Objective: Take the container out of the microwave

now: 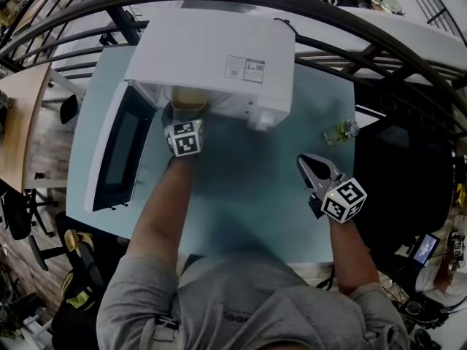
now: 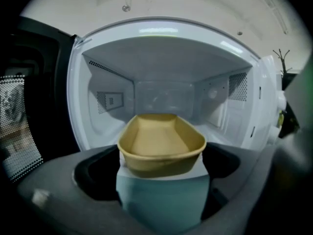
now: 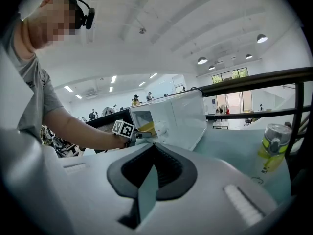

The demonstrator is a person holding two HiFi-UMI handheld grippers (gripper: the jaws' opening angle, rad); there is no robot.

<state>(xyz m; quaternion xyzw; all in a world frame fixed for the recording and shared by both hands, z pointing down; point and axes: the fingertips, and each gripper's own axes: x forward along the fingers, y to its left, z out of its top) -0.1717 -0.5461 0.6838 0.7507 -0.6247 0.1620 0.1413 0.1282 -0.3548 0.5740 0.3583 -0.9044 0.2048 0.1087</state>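
Note:
A tan oblong container (image 2: pixel 159 146) sits empty at the front lip of the white microwave (image 1: pixel 219 57), whose door (image 1: pixel 117 155) hangs open to the left. My left gripper (image 2: pixel 160 164) reaches into the opening, its jaws spread wide on either side of the container; I see no firm press on its walls. From the head view the container (image 1: pixel 188 98) shows just past the left gripper (image 1: pixel 185 115). My right gripper (image 1: pixel 306 162) hovers over the teal table (image 1: pixel 248 188) to the right, shut with nothing in it. In its own view the right gripper (image 3: pixel 154 145) points toward the microwave (image 3: pixel 171 114).
A clear bottle with a yellow-green label (image 1: pixel 340 130) lies on the table right of the microwave; it shows as the bottle (image 3: pixel 272 148) near the right gripper. A dark railing (image 1: pixel 379 46) curves behind the table. The open door blocks the table's left side.

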